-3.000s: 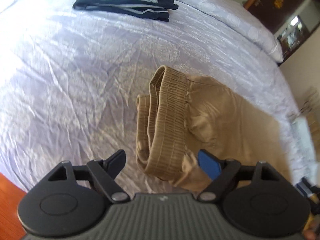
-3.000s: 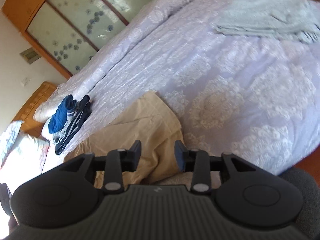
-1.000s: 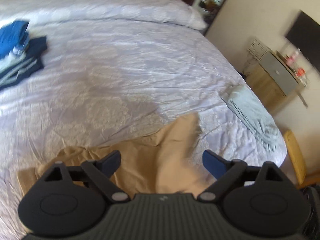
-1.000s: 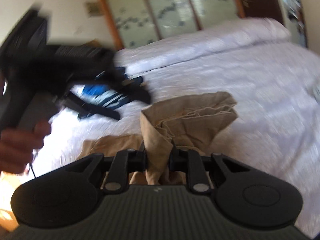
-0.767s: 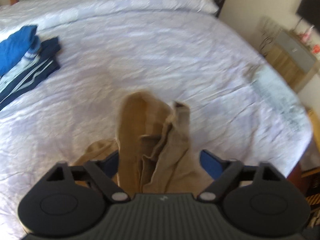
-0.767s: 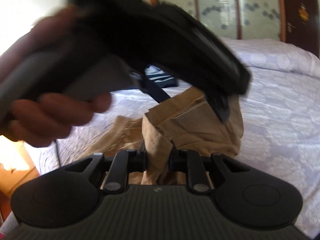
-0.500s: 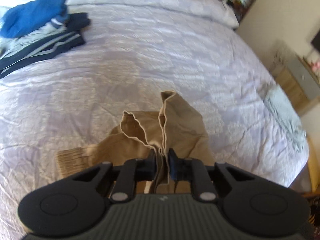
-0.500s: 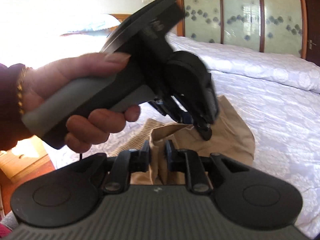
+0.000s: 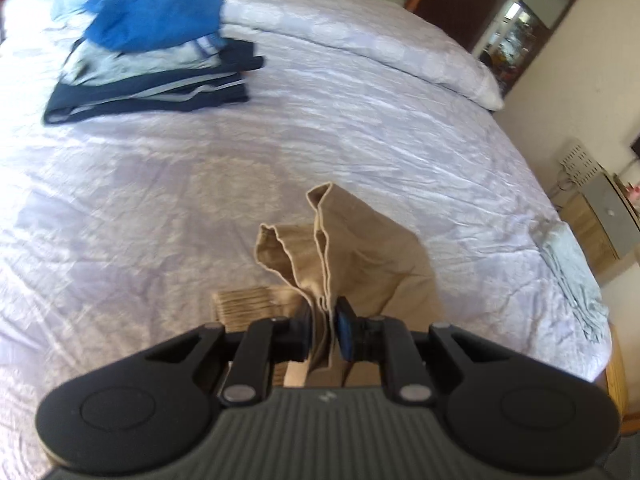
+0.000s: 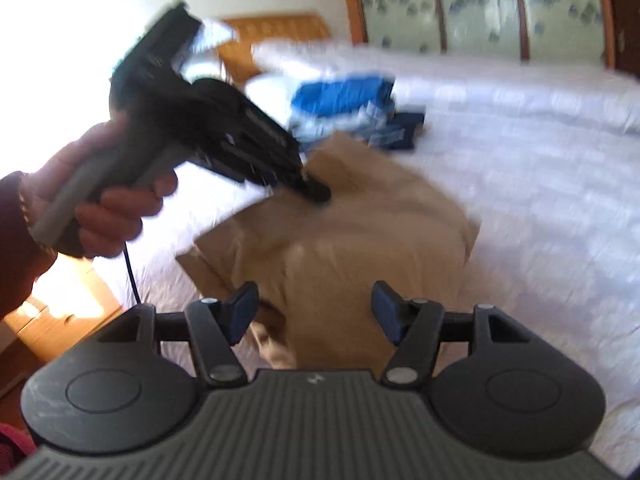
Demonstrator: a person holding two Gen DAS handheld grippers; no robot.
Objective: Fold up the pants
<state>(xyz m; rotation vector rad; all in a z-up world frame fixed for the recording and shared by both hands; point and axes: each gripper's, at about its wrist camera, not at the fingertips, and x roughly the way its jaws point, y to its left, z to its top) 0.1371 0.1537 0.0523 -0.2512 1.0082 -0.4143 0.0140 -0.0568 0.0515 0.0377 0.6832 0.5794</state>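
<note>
Left hand-held gripper [image 9: 323,334] clamped on one tan pants [image 9: 360,256]; right hand-held gripper [image 10: 314,312] wide, just opening.

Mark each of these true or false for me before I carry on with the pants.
1. The left hand-held gripper is shut on the tan pants. True.
2. The right hand-held gripper is clamped on the pants. False: its jaws have just been opening and stand apart, pads off the cloth.
3. The stack of folded clothes has a blue garment on top. True.
4. The pants hang off the bed. False: they lie on the bedspread.
</note>
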